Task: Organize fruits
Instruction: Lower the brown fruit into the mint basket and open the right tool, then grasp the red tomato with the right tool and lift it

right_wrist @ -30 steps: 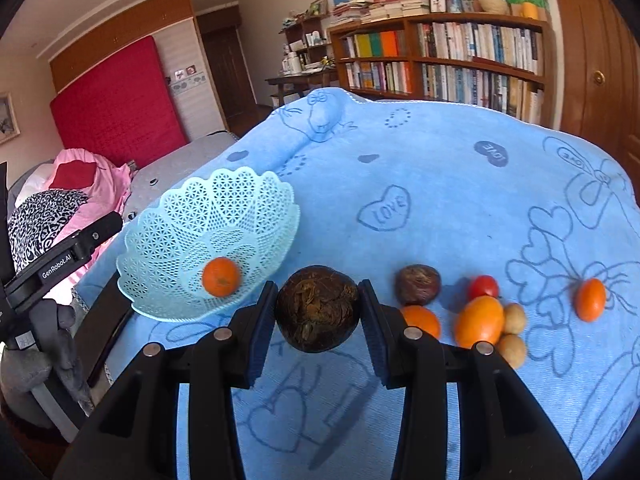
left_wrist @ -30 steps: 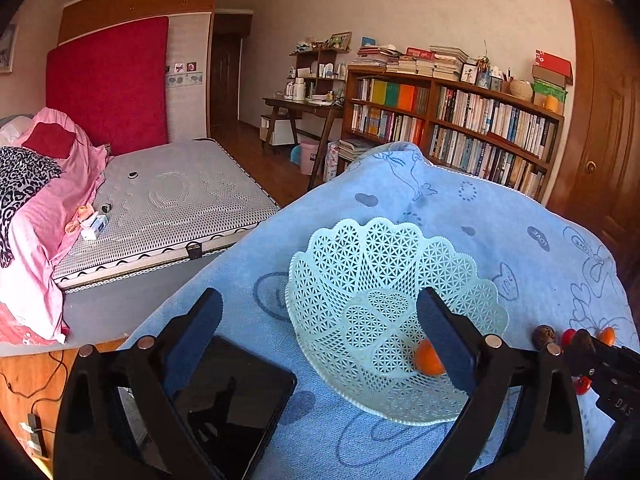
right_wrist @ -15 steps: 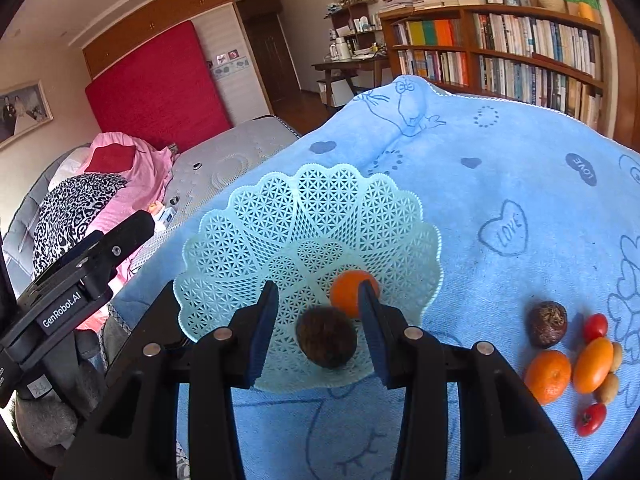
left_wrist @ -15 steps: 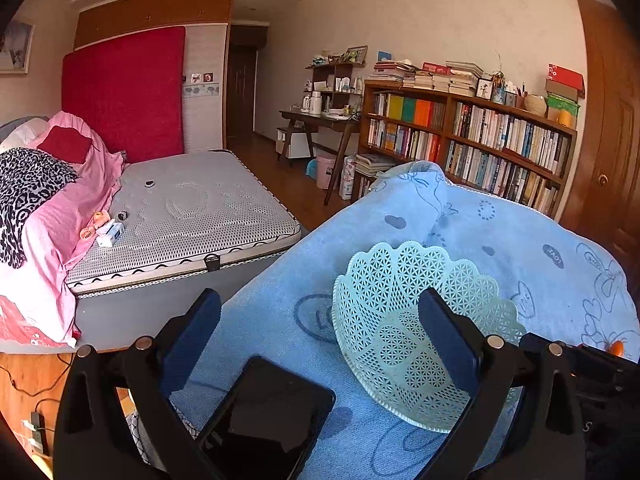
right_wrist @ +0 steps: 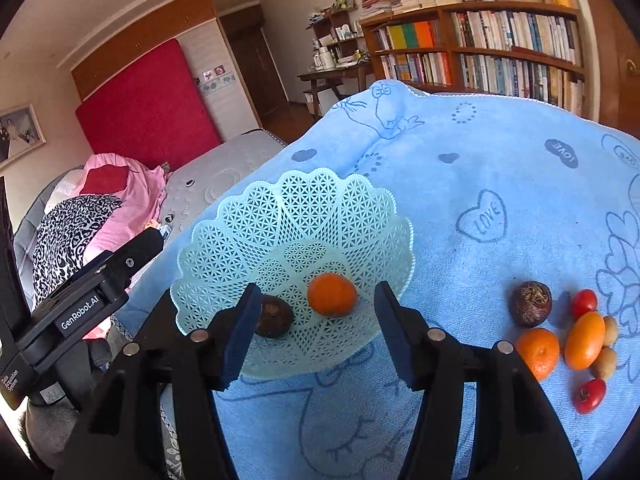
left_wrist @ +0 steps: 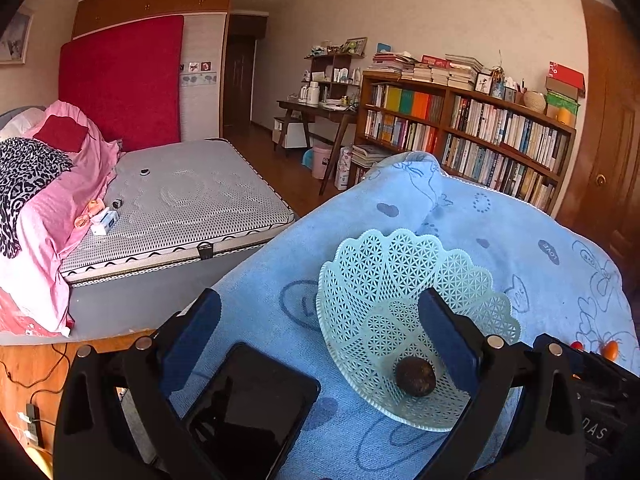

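Both sets of jaws stand wide apart with nothing between them: my right gripper (right_wrist: 314,324) hangs over the near rim of the lattice basket (right_wrist: 248,236), and my left gripper (left_wrist: 320,332) sits at the basket's left side, above a black phone (left_wrist: 248,408) lying flat on the cloth.

The fruit is split in two lots. Inside the mint-green basket lie a dark brown rough-skinned fruit (right_wrist: 274,316) and a tangerine (right_wrist: 332,294), just beside each other. To the right, on the cloth, a cluster lies close together: a second dark fruit (right_wrist: 531,309), another tangerine (right_wrist: 538,353), an oval orange fruit (right_wrist: 585,340), two cherry tomatoes (right_wrist: 584,303) and two small tan fruits (right_wrist: 605,362).

The surface is a light blue towel-like cloth (right_wrist: 500,152) printed with darker blue cartoon outlines, dotted rings and hearts. One outlined heart (right_wrist: 482,216) reads "LOVE", and a solid dark heart farther back carries the same word upside down.

Beyond it is a bedroom: a grey quilted mattress (left_wrist: 192,200) with pink bedding (left_wrist: 52,200) and a leopard-print fabric heaped at its head, a red padded headboard panel (left_wrist: 120,80), a wooden bookcase (left_wrist: 472,136) packed with books, a small desk beside it, and a brown door at the far right.

In my right view the left gripper's body carries a label, "GenRobot.AI" (right_wrist: 80,314).
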`<state>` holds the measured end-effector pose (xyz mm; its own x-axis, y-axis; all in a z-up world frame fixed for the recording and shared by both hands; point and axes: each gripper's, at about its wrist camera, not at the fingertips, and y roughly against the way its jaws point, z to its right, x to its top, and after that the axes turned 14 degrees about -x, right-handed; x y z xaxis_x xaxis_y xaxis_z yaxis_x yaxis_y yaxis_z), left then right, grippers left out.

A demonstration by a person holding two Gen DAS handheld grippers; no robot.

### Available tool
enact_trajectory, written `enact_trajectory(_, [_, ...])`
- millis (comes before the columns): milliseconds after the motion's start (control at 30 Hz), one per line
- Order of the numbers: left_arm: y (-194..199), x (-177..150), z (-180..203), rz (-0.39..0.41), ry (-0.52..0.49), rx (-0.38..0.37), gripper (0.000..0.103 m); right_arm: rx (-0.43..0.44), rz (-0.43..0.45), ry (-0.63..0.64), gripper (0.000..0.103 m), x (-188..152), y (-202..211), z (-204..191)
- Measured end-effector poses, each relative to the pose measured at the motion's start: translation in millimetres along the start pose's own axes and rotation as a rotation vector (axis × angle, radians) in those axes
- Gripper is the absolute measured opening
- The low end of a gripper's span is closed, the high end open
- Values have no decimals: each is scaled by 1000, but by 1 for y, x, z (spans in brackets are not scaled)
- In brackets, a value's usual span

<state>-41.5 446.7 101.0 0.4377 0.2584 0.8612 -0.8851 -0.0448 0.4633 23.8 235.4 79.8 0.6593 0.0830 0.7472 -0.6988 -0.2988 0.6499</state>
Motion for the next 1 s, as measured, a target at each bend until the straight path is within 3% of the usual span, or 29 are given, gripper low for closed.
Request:
enact_trajectory(600, [1, -8, 32, -43, -64, -69, 100, -131, 20, -116, 59, -11, 22, 74])
enact_trajectory(1000, [2, -15, 64, -68, -134, -105, 100, -211, 11, -207, 59, -37, 35, 130])
